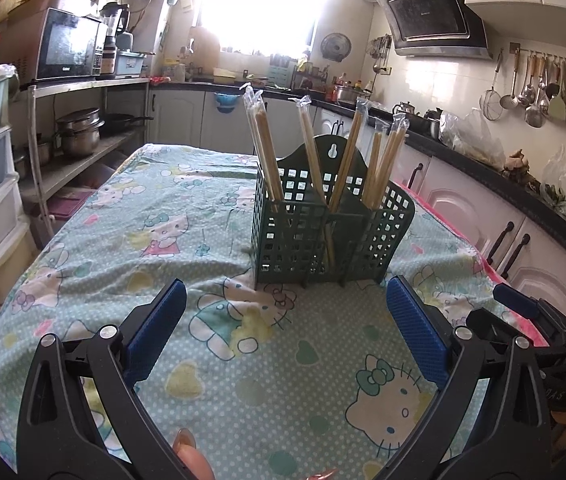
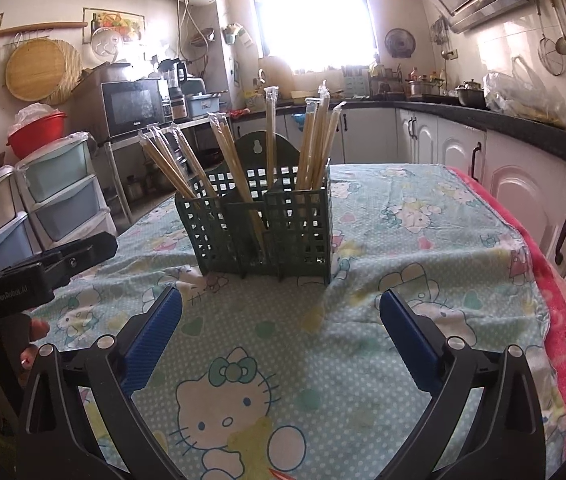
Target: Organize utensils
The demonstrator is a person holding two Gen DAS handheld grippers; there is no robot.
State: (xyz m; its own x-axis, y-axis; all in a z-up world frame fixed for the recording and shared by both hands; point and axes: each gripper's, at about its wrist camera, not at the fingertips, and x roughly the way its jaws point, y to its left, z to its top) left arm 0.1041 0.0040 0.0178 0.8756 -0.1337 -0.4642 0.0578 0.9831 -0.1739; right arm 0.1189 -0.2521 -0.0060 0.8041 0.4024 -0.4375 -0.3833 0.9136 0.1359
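Observation:
A dark green lattice utensil caddy [image 1: 325, 236] [image 2: 259, 228] stands upright on the table, split into three compartments. Several plastic-wrapped wooden chopstick pairs [image 1: 267, 148] [image 2: 315, 140] stand in the compartments, leaning outward. My left gripper [image 1: 287, 304] is open and empty, low over the cloth just in front of the caddy. My right gripper [image 2: 281, 312] is open and empty, also just in front of the caddy. The right gripper's blue finger [image 1: 517, 302] shows at the right edge of the left wrist view. The left gripper's black body [image 2: 43, 268] shows at the left of the right wrist view.
The table wears a mint Hello Kitty cloth [image 1: 187, 240] [image 2: 423, 240] over a pink towel [image 2: 563, 320]. Plastic drawers [image 2: 59, 192] and a shelf with a microwave [image 1: 69, 46] stand to the left. White cabinets [image 2: 523, 184] and a dark counter run along the right.

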